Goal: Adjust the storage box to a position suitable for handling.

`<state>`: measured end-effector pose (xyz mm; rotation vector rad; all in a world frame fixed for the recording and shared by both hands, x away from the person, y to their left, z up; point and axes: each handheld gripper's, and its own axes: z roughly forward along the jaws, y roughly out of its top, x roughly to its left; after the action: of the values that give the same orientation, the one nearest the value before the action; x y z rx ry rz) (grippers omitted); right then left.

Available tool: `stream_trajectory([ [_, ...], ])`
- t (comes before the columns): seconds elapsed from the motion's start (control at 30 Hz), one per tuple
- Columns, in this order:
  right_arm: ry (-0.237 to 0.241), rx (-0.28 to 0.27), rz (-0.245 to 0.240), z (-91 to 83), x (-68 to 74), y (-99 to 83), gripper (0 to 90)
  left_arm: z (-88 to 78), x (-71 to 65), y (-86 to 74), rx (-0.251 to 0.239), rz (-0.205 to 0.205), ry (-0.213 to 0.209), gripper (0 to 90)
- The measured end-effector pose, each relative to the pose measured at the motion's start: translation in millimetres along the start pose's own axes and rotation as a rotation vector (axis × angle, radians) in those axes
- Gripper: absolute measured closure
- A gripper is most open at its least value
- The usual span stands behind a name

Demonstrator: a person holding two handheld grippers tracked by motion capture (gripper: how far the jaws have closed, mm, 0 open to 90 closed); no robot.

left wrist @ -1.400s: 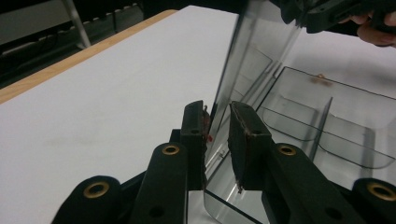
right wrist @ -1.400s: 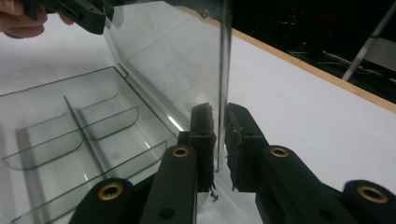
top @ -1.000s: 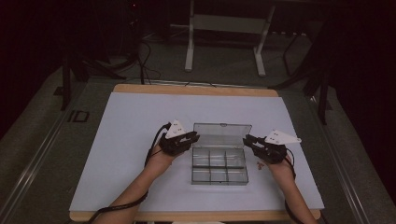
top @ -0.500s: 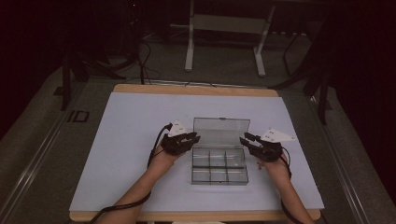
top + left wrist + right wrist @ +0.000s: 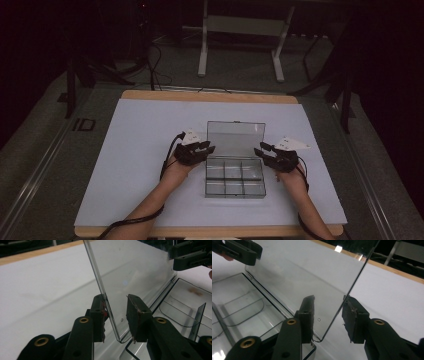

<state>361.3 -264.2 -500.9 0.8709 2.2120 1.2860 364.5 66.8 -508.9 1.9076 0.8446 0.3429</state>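
So your clear plastic compartment box (image 5: 234, 181) sits on the white table cover (image 5: 130, 150), toward the near edge, and everything else lines up around it. Its transparent lid (image 5: 236, 138) stands upright at the box's far side, hinged along the back wall. Your left gripper (image 5: 206, 149) is at the box's left rear corner, right at the lid's left edge, and your right gripper (image 5: 264, 150) is at the box's right rear corner on the lid's other edge. In the left gripper view the jaws have just been opening: the lid's edge (image 5: 105, 300) runs between the pads, touching or nearly touching the left pad, with a clear gap to the right one. Same deal in the right gripper view, jaws have just been opening, the lid edge (image 5: 352, 287) sits between them near the right pad with daylight on the left. So both sets of jaws are apart around the lid, not clamped. The box's compartments look empty from above.
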Motion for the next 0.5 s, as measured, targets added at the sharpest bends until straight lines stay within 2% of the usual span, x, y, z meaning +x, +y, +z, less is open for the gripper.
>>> stream_trajectory([
  [0.17,-0.007,0.025,0.004,5.4,-0.2,-2.1,60.9,2.2,2.3,-1.3,0.001,-0.026,-0.006,66.4],
  [0.27,-0.002,0.029,0.009,6.3,-0.5,-2.4,60.3,3.1,2.4,-2.0,0.003,-0.034,-0.005,65.7],
  [0.37,0.000,0.037,0.015,7.5,-0.9,-2.7,58.5,6.3,2.2,-3.0,0.026,-0.046,-0.010,62.7],
  [0.5,0.005,0.041,0.025,8.6,-1.7,-3.5,57.6,7.1,3.7,-3.8,0.024,-0.064,-0.016,62.0],
])
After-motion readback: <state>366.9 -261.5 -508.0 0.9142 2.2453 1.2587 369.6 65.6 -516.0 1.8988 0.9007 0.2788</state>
